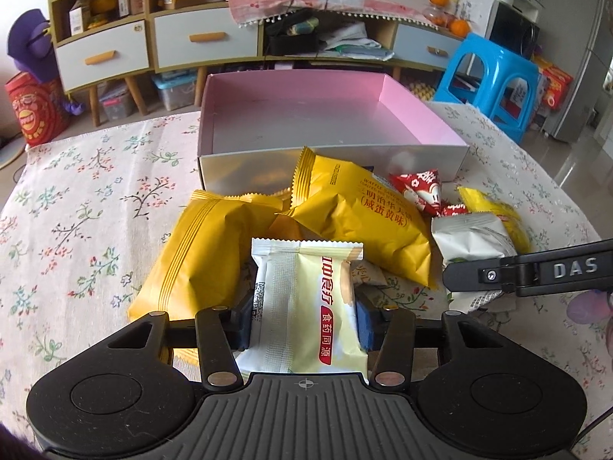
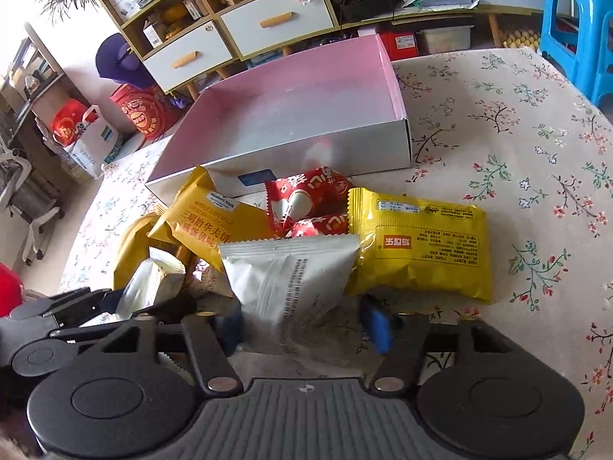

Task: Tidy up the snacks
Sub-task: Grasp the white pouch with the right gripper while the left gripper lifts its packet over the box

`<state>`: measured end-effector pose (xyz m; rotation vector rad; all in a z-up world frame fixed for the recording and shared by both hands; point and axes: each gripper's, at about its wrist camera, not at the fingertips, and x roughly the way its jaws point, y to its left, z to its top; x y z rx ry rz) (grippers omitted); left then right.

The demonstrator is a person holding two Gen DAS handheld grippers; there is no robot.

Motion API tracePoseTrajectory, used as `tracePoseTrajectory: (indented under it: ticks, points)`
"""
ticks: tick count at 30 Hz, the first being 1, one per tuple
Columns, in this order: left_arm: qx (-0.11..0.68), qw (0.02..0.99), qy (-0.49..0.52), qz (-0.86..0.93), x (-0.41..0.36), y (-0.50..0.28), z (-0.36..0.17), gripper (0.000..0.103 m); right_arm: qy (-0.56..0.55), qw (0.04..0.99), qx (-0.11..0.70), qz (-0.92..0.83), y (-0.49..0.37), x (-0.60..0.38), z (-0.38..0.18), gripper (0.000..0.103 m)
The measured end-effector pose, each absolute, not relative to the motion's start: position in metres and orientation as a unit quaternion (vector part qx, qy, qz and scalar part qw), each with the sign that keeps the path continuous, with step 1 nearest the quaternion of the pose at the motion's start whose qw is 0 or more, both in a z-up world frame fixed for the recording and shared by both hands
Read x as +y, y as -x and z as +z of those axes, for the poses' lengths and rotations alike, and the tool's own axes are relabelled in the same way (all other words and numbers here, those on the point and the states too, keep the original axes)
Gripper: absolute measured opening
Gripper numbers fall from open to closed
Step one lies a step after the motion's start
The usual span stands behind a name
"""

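Closest in, the left tool (image 1: 302, 329) is clamped on a cream-and-white snack packet (image 1: 306, 306), its blue pads pressed against both long edges; the packet stands up between the fingers, over the flowered cloth of the worktop (image 1: 76, 199).

The right tool (image 2: 306, 326) straddles the lower end of a white foil packet (image 2: 291, 280). The left pad sits against that packet's edge, but the blue right pad stands apart from it, so the jaws are not gripping.

The two tools are side by side, each showing at the edge of the other's view.

Just behind them the rest of the heap crowds in. A large orange-yellow packet (image 1: 199, 257) lies to the left of the cream one, and a second orange-yellow packet (image 1: 364, 214) leans tilted across it towards the box. Two small red-and-white sweets (image 2: 306, 199) lie near the box wall. A bright yellow packet (image 2: 421, 245) rests flat beside the white foil one, their edges touching.

Beyond the pile, the open box (image 1: 421, 115), pink inside and white outside, sits on the worktop with its near wall close behind the snacks. Its floor shows bare.

Farther off stand a wooden cabinet (image 1: 115, 57) with pale drawers and a blue plastic stool (image 1: 494, 76).
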<state>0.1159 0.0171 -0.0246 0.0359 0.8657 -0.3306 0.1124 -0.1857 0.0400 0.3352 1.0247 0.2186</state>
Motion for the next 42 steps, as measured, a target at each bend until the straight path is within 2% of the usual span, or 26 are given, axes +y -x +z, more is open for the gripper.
tracePoseTrajectory:
  ticks: [11,17,18,33,42]
  points:
    - [0.434,0.887,0.038,-0.155,0.027,-0.113,-0.009,0.046,-0.194,0.842,0.496,0.084,-0.108,-0.194,0.048,0.027]
    - [0.424,0.891,0.049,-0.153,0.031,-0.111,0.004,0.046,-0.22,0.839,0.491,0.083,-0.105,-0.194,0.064,0.025]
    - [0.423,0.892,0.049,-0.153,0.031,-0.11,0.006,0.046,-0.223,0.839,0.489,0.083,-0.105,-0.194,0.066,0.021]
    - [0.404,0.901,0.088,-0.129,0.045,-0.116,0.029,0.046,-0.276,0.838,0.462,0.087,-0.105,-0.196,0.1,0.02]
    - [0.372,0.917,0.059,-0.131,0.027,-0.157,0.041,0.046,-0.277,0.853,0.435,0.074,-0.14,-0.202,0.117,0.02]
